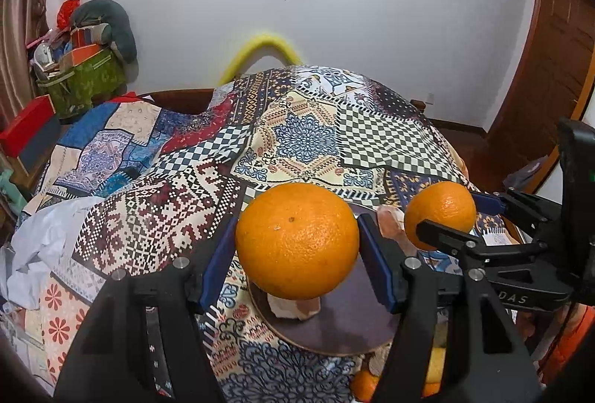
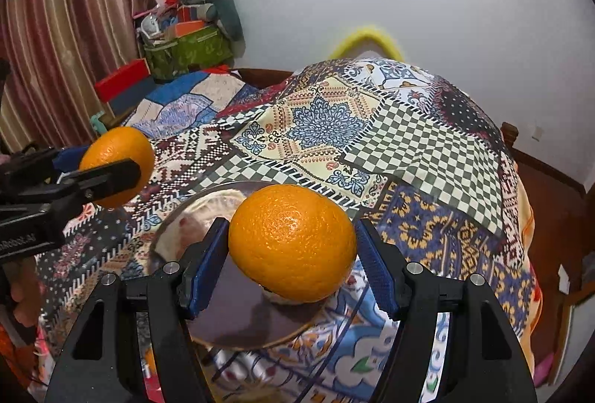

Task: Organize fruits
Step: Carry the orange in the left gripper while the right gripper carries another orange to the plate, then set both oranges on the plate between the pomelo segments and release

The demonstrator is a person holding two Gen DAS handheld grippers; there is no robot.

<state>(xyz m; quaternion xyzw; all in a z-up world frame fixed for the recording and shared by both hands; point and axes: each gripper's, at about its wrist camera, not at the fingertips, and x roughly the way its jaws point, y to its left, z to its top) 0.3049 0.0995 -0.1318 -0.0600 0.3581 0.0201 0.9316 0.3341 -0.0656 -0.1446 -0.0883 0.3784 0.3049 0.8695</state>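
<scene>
While both grippers are hovering above the patterned cloth [image 1: 305, 128] that covers the tabletop, I am holding one orange in each. My left gripper [image 1: 297, 254] is clenching its blue-padded fingers [image 1: 375, 261] on the left orange [image 1: 297, 241], which is hanging over a dark round plate [image 1: 353, 325]. My right gripper [image 2: 292, 250] is gripping the right orange [image 2: 292, 243] the same way, its fingers [image 2: 377, 273] pressing on either side, above the plate's near half. In the left wrist view the right gripper is reaching in from the right side, tilted toward the middle, with its orange beside mine and apart from it. Some pale food [image 1: 293, 308] is lying on the plate under the left orange. More fruit [image 1: 366, 384] is showing at the bottom edge.
</scene>
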